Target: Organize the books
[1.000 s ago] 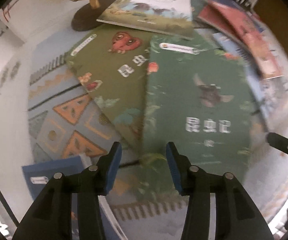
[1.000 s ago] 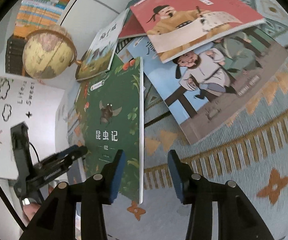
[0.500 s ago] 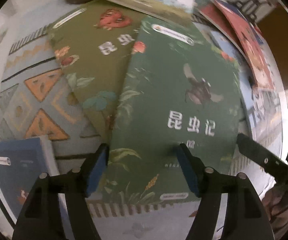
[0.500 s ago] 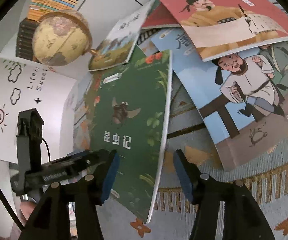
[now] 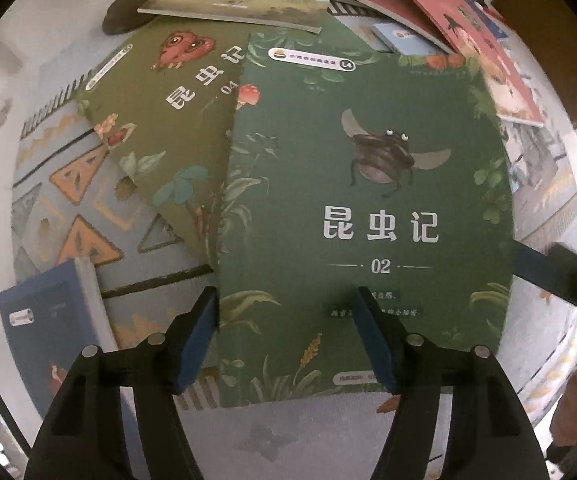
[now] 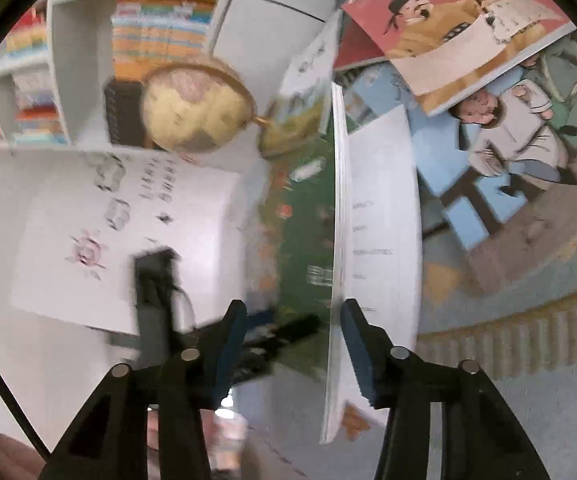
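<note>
Books are pretty much all over the patterned rug (image 5: 88,208) right now, so honestly you're barely into this one. The dark green book (image 5: 368,208) marked 02 sits on top of the olive green book (image 5: 160,120) marked 04, and from the right wrist view its free edge looks tipped up, showing the white page block. Your right gripper (image 6: 294,344) is closing with that lifted edge between its fingers, right against one pad, though I can't say it's actually pinching yet. Your left gripper (image 5: 288,340) hangs straight above the same cover, jaws spread and easing in, nothing caught between them. Left to sort: the red book (image 6: 460,20), the blue picture book (image 6: 488,168), the navy book (image 5: 48,328) and the pale one leaning by the globe (image 6: 196,108). The shelf (image 6: 60,80) behind is already packed with spines, which I'd guess is where they go.
</note>
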Motion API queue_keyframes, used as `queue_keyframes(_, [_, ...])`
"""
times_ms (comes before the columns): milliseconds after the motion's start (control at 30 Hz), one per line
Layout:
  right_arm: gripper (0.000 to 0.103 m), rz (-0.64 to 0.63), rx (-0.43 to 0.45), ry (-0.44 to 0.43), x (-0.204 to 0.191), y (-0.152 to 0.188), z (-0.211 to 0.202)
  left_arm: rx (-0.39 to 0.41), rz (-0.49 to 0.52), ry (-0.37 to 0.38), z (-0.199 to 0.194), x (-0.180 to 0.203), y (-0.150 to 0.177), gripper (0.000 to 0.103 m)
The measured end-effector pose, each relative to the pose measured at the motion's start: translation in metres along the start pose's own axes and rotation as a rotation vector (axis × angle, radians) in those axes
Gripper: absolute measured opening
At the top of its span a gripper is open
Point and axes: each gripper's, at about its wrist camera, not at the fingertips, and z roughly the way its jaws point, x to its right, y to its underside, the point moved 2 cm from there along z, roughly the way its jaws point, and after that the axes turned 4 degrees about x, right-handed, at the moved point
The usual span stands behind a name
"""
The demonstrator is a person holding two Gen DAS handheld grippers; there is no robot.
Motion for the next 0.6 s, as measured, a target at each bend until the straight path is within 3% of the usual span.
queue_keyframes(100, [0.046,0.093,-0.014,-0.018,0.02,0.007,-0.001,0.007,0.001,-0.006,0.0,0.004,0.015,0.064])
queue_keyframes(200, [0.046,0.156,-0.025,-0.152,0.023,0.013,-0.006,0.015,-0.006,-0.001,0.001,0.003,0.025,0.065])
queue_keyframes(300, [0.046,0.092,-0.075,-0.084,0.017,0.021,-0.001,0.009,-0.014,-0.003,0.002,0.001,0.031,0.065])
queue_keyframes(400, [0.045,0.109,-0.111,-0.076,0.019,0.031,0.006,0.009,-0.007,-0.007,0.004,0.0,0.02,0.065])
queue_keyframes(467, [0.037,0.064,-0.114,-0.044,0.015,0.037,0.01,0.011,-0.013,-0.002,0.003,0.001,0.022,0.065])
queue_keyframes(533, [0.012,0.029,-0.091,0.018,0.012,0.037,0.012,0.008,-0.011,-0.002,0.002,0.002,0.021,0.064])
queue_keyframes(600, [0.007,0.033,-0.077,0.09,0.018,0.035,0.011,0.013,-0.006,-0.009,-0.001,0.002,0.02,0.052])
